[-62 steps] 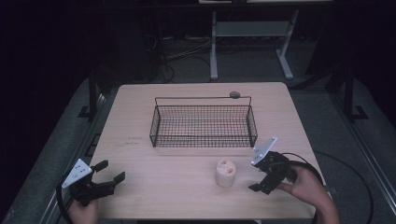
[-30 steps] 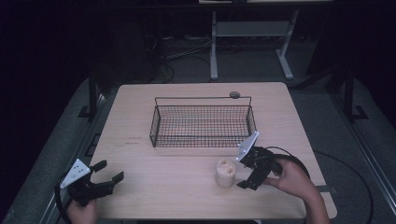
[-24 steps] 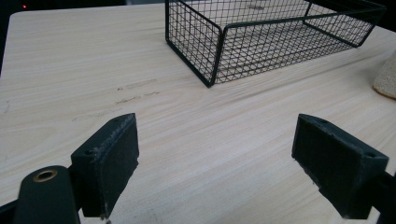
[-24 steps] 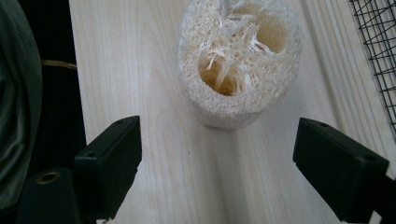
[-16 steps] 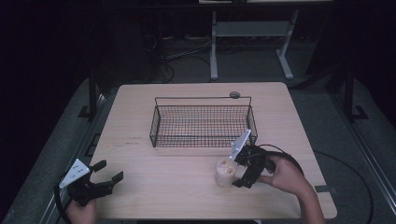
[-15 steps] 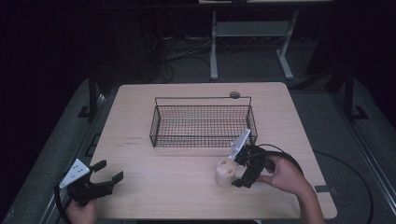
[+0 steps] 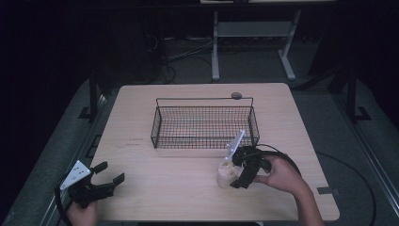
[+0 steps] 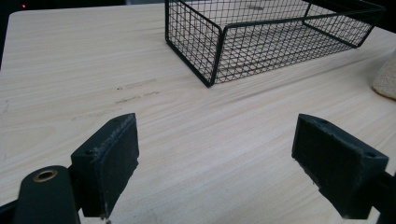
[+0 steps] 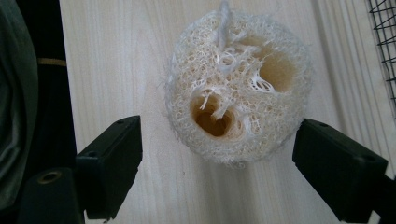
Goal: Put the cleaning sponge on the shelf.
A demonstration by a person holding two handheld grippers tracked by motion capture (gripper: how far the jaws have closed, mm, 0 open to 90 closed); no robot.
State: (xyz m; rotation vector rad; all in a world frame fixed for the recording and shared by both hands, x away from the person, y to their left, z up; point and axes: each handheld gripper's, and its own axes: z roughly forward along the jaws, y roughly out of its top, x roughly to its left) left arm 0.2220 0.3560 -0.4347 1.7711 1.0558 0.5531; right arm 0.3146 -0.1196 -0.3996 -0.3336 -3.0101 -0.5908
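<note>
- One loofah sponge (image 9: pixel 238 88), pale and fibrous, standing on the counter (image 7: pixel 188 188) just in front of the basket's right end.
- One black wire basket (image 7: pixel 205 123) mid-counter; a small round disc (image 7: pixel 236 95) lies behind its back rim.
- Two grippers. Right gripper (image 9: pixel 217 168): jaws spread wide, one on each side of the sponge, not touching it.
- Left gripper (image 8: pixel 229 168): jaws spread, bare wood between them, at the near left corner, well apart from the sponge.
- Nothing stands between sponge and basket.

One loofah sponge (image 7: pixel 226 173), one wire basket (image 7: pixel 203 123), two grippers, one table (image 7: pixel 141 108)
</note>
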